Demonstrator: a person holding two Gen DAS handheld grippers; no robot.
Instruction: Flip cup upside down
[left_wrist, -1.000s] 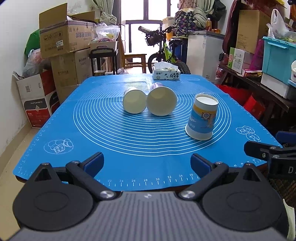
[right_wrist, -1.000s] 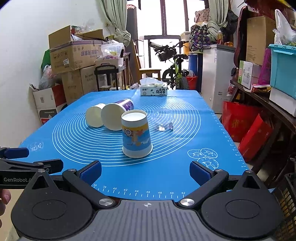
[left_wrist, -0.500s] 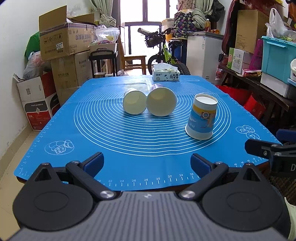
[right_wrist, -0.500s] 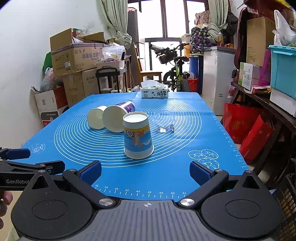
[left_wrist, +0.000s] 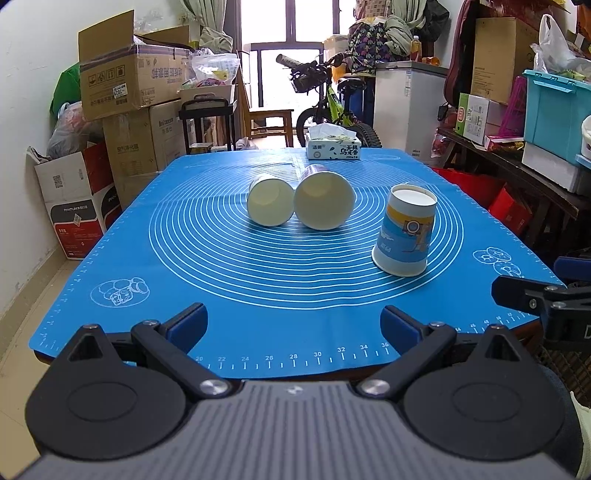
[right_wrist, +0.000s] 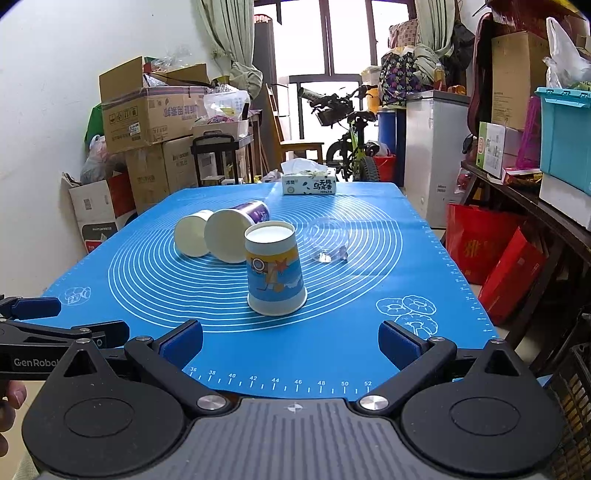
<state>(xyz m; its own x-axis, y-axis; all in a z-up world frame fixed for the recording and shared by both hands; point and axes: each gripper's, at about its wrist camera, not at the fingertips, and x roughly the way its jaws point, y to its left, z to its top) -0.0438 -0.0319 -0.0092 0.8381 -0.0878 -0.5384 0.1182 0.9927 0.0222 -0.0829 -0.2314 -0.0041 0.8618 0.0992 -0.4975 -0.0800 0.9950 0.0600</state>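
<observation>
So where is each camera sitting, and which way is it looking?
Left wrist view: sits on the left gripper at the mat's near edge, looks down the blue mat toward the window; its own open fingers show, plus the right gripper's tip at the right edge.
Right wrist view: sits on the right gripper, further right, facing the same way; its open fingers show, plus the left gripper and a bit of hand at the left edge.
Both share: the upside-down printed cup, two cups lying on their sides, the tissue box.

The left gripper body reads "GenRobo"; the blue mat edge shows 36–52.
</observation>
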